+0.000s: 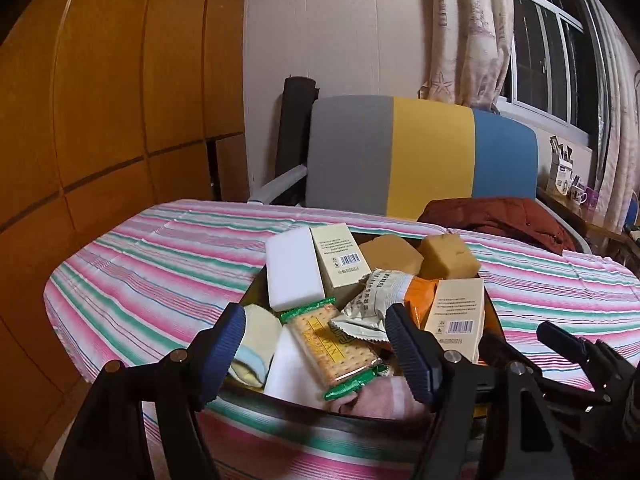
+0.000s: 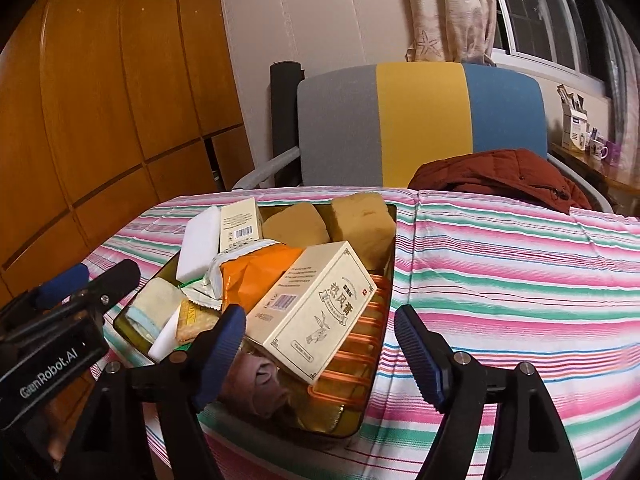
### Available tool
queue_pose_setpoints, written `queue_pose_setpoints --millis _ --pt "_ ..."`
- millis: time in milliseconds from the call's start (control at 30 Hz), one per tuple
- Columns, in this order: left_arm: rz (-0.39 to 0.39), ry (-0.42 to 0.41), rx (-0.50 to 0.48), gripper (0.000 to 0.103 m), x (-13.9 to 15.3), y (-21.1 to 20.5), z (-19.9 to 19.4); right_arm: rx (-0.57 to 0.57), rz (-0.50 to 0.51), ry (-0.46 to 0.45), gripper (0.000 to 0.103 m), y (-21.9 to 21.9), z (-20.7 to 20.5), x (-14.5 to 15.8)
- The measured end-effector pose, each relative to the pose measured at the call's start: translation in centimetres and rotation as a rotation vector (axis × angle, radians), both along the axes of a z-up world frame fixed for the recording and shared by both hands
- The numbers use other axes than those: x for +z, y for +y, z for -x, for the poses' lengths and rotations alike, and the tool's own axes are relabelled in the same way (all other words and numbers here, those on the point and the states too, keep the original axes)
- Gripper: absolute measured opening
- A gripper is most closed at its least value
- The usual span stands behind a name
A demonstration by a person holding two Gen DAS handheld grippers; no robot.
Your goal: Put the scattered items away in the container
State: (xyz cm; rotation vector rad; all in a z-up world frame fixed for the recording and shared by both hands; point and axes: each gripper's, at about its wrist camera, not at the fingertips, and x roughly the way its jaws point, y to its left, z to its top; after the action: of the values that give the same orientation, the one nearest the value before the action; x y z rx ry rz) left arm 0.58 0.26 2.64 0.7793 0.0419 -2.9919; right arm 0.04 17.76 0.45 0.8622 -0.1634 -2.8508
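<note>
Both your left jaws (image 1: 314,350) and right jaws (image 2: 318,354) stand released and empty just before the heaped container (image 2: 384,276) on the striped desk (image 2: 520,280), apparently because everything scattered now lies inside.

Both cameras ride on my grippers and look forward and down along the fingers. Left view: sits low at the near edge of the container (image 1: 490,312), close over it, facing the striped chair (image 1: 420,156) and the window (image 1: 556,52); my right gripper (image 1: 560,344) enters at its lower right. Right view: sits beside the container's (image 2: 390,276) right side, equally close, facing the same chair (image 2: 420,120); my left gripper (image 2: 80,284) enters at its lower left. Shared: the container, the striped tablecloth (image 2: 520,272), the chair, the wooden wall panels (image 1: 100,100), the curtain (image 2: 452,4).
</note>
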Motion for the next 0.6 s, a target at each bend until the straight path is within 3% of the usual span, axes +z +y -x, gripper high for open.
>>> queue_pose_setpoints --millis 333,600 --pt "0.013 -0.084 0.010 0.057 -1.1 0.1 0.6 0.001 -0.004 -0.004 0.082 -0.5 -0.4 -0.2" --pt "0.026 -0.115 0.014 0.055 -1.7 0.0 0.6 -0.024 -0.076 0.017 0.084 -1.4 -0.7 -0.4"
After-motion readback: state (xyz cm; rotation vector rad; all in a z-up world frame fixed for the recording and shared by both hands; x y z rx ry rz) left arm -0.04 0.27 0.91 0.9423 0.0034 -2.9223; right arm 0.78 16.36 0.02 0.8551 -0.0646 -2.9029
